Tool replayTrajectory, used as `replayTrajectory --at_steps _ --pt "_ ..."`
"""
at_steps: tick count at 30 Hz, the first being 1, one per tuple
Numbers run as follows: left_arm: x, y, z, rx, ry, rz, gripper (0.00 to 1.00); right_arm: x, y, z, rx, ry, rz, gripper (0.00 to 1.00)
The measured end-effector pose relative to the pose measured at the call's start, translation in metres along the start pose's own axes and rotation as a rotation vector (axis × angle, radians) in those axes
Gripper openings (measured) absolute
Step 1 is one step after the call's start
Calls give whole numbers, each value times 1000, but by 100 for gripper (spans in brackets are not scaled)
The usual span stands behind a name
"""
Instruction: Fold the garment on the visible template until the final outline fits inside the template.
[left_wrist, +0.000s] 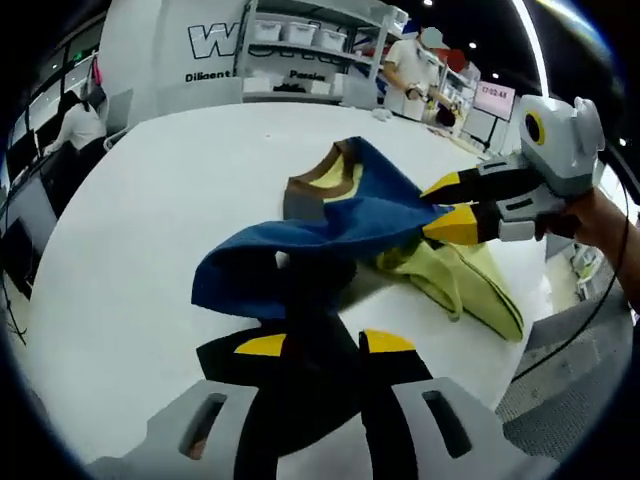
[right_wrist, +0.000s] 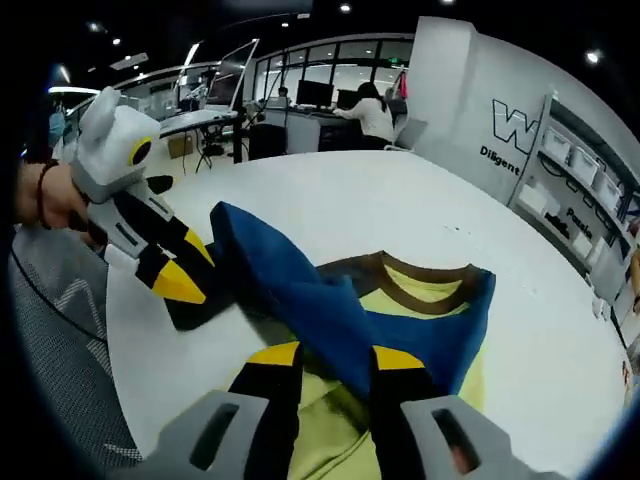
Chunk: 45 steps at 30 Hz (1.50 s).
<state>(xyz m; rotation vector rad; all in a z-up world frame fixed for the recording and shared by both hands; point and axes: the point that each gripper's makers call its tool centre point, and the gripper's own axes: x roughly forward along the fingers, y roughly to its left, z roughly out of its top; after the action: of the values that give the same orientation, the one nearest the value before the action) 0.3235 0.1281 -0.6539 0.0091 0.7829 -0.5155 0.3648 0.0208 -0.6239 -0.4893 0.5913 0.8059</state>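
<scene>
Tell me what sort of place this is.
Likely an open-plan office or lab workspace: shelves with bins, desks with monitors where people sit, and a large white table holding the garment.

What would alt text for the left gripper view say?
A blue and yellow garment with a brown collar lies part-folded on a white table. The left gripper pinches its near blue edge; the right gripper grips it from the right.
</scene>
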Motion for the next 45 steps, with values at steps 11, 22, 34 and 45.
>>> replayTrajectory --at_steps 11,22,34,45 --pt "13 5 0 -4 19 28 0 32 5 -6 -117 94 -39 0" --pt "7 10 -3 -84 65 9 0 11 -20 7 -24 6 -123 0" --pt "-14 50 -3 -116 41 85 0 -7 -60 -13 78 17 -217 0" --pt "-22 72 0 -160 20 133 0 -11 -71 -51 154 110 -233 0"
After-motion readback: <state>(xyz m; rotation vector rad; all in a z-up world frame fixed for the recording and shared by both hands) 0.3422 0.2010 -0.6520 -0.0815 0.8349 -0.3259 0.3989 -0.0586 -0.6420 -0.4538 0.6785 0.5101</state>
